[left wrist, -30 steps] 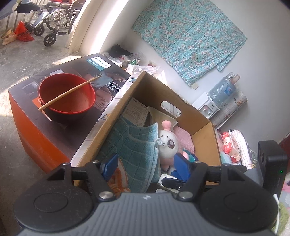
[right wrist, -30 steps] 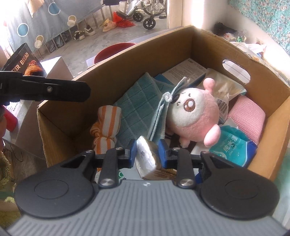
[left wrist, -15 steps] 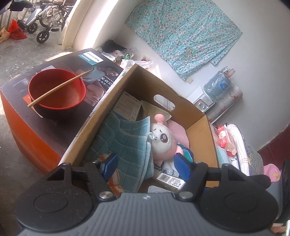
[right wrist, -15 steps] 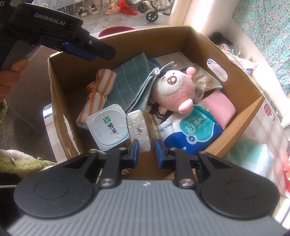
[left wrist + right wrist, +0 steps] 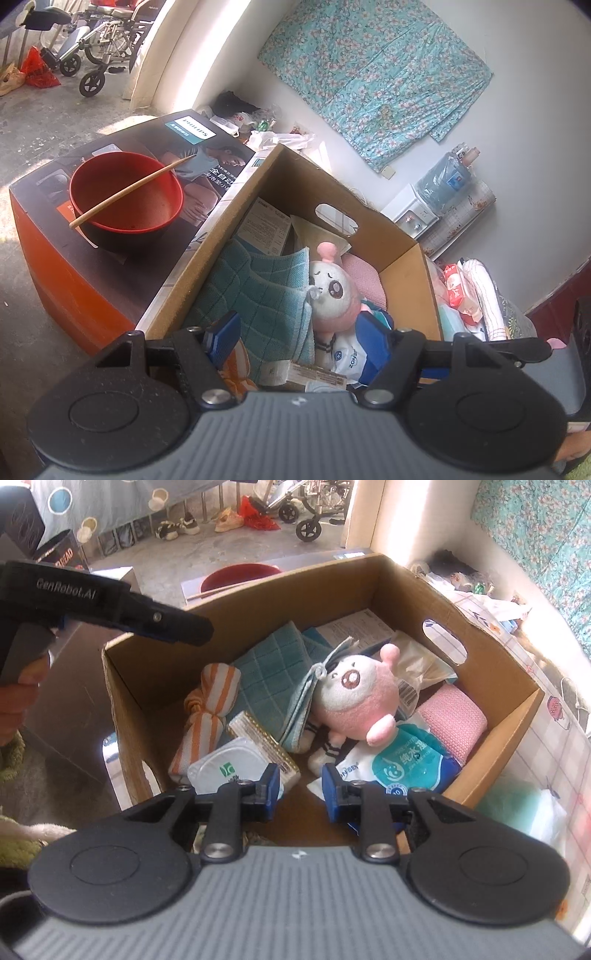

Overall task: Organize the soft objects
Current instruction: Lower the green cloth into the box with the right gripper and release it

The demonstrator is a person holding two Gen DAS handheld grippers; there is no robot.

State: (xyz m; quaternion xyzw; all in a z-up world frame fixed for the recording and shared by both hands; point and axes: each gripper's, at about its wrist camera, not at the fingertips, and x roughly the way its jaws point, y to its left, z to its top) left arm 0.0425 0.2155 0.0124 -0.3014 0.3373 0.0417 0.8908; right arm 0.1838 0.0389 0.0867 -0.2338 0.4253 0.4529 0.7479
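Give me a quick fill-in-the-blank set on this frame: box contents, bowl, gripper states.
1. The pink-and-white plush toy lies inside the brown ____ box.
2. A wooden stick rests across the ____ round bowl.
3. The right gripper has its fingers ____, holding nothing.
4. The rolled towel has white and ____ stripes.

Missing words: cardboard; red; open; orange

red bowl (image 5: 125,199), chopstick (image 5: 129,192), wheelchair (image 5: 96,51)

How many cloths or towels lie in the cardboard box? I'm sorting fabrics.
3: teal quilted cloth at the back, striped orange towel at the left, pink cloth at the right; more may be buried.
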